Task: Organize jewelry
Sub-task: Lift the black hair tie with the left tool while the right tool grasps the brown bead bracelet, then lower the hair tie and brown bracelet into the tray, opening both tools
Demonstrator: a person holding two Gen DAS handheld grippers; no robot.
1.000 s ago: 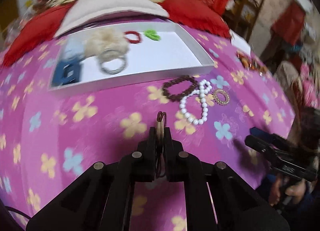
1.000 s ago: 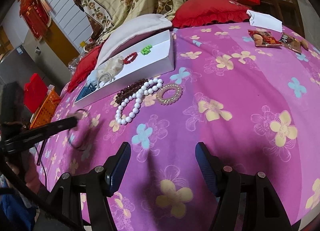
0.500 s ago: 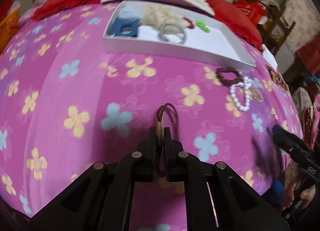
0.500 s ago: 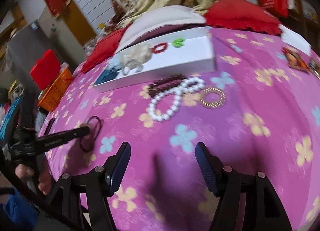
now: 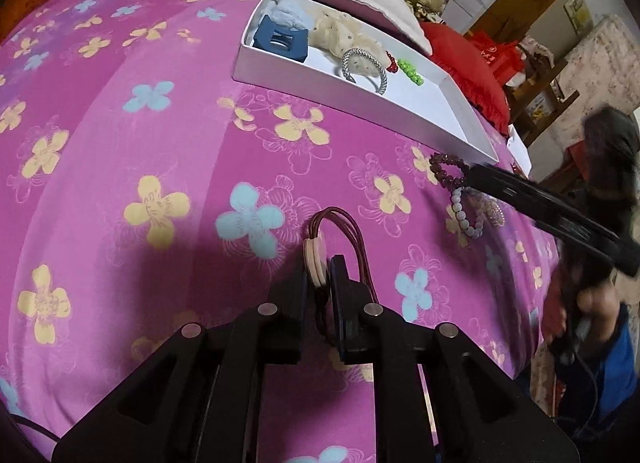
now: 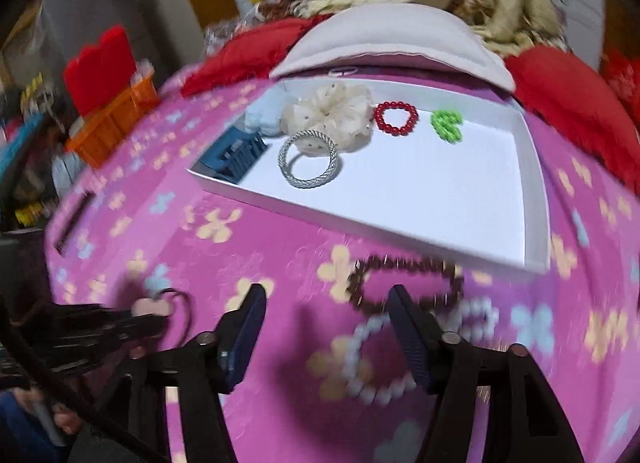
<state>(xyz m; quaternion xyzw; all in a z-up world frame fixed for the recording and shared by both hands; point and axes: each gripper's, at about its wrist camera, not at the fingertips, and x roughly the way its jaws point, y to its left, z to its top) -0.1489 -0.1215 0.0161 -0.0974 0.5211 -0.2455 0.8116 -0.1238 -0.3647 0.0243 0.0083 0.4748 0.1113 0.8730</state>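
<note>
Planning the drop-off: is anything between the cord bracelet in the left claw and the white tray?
Nothing visible. Only bare pink bedspread separates the cord bracelet in the left claw from the white tray; its low near wall must be cleared.

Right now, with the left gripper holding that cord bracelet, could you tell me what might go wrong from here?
1. The left gripper pinches the cord bracelet only by its pale discs; the loop hangs free and might slip out or snag the tray wall.
2. The open right gripper hovers where the dark bracelet and pearl bracelet overlap, so it might grab or drag both.
</note>
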